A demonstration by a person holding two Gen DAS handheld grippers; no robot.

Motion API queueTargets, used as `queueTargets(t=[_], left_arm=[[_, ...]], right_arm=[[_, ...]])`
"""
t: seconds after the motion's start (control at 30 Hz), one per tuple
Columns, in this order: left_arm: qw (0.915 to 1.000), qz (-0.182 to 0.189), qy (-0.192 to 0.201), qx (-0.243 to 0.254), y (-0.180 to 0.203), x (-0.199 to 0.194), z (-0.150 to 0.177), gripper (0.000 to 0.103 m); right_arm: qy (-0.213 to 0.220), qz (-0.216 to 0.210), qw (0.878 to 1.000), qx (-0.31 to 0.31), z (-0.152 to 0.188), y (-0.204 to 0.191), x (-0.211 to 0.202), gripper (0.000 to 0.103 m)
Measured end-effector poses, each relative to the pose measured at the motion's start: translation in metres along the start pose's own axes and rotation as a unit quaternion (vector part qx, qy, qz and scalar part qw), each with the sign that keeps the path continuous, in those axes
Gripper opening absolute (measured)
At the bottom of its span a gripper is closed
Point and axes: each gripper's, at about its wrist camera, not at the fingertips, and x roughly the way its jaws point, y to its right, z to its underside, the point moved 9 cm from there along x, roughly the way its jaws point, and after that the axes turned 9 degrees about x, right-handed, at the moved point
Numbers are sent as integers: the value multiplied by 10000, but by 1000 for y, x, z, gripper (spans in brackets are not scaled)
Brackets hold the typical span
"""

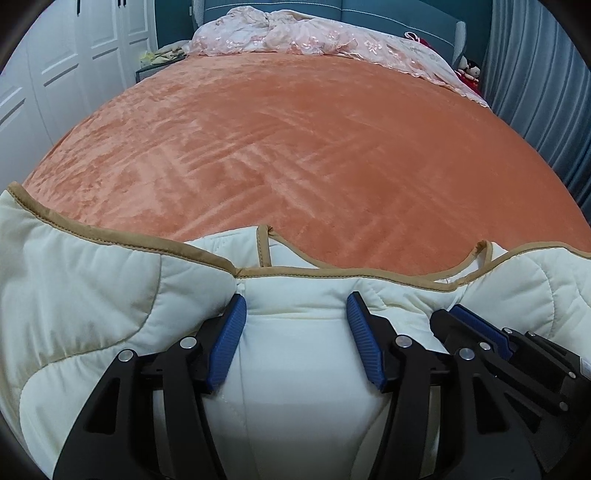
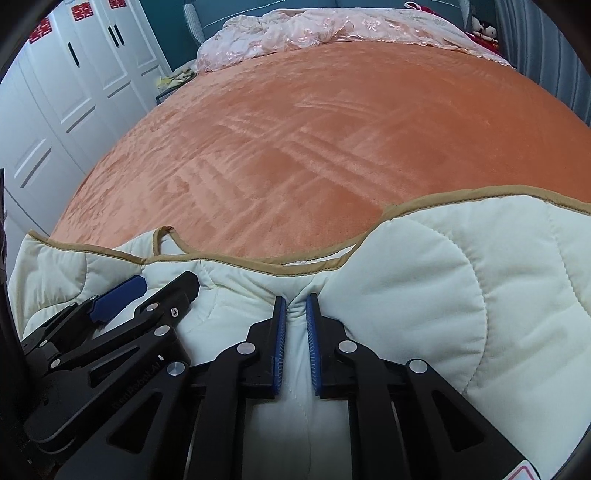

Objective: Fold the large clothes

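One cream garment (image 1: 92, 280) lengthwise across bed (image 1: 295, 147)

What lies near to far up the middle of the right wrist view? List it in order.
right gripper pinching the cream quilted garment → its tan trimmed edge → orange bedspread → crumpled pink lace cover → teal headboard.
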Motion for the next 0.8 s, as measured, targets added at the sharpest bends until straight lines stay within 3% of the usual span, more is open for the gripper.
queueTargets(t=[0.6, 0.8], left_arm=[[9997, -148, 163, -53, -2, 4, -1, 54], [9996, -278, 6, 65, -1, 2, -4, 55]], right_arm=[[251, 22, 9997, 76, -5, 1, 4, 7], [171, -49, 9994, 284, -12, 4, -5, 5]])
